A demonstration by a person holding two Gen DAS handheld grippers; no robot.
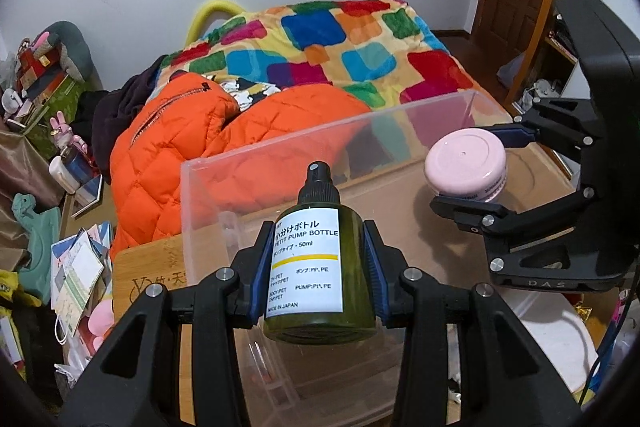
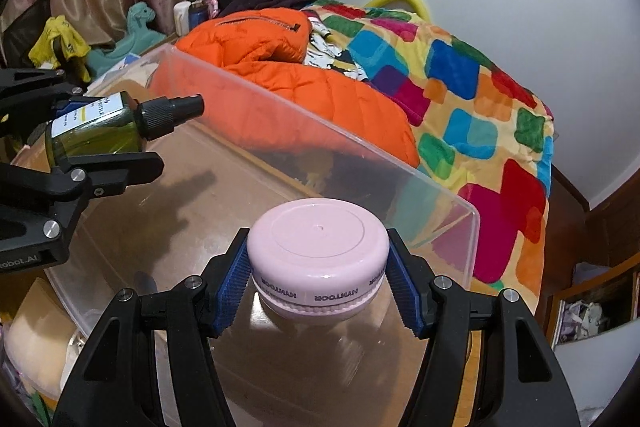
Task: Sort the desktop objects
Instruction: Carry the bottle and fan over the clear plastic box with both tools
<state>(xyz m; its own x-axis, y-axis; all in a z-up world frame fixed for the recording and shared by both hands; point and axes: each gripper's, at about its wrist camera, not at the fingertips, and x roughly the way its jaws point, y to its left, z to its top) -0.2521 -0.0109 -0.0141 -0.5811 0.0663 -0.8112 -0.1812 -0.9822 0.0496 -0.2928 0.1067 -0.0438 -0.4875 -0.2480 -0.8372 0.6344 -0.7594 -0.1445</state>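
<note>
The left gripper (image 1: 320, 259) is clamped on a green pump bottle (image 1: 316, 259), its blue pads (image 1: 262, 267) pressed to the sides and the black spray cap pointing away. To its right, the right gripper (image 2: 318, 275) grips a pink jar (image 2: 318, 251) by its lid. Both hang over a clear plastic bin (image 1: 240, 163); I can't quite tell whether either dips below its rim. Beyond the tongs lies an orange jacket (image 1: 168, 155).

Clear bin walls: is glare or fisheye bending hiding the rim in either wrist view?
Left wrist: clear bin rim bows with lens distortion, mild reflections, edge readable. Right wrist: rim curves too; the floor holds soft gripper shadows; pink jar sharp.
</note>
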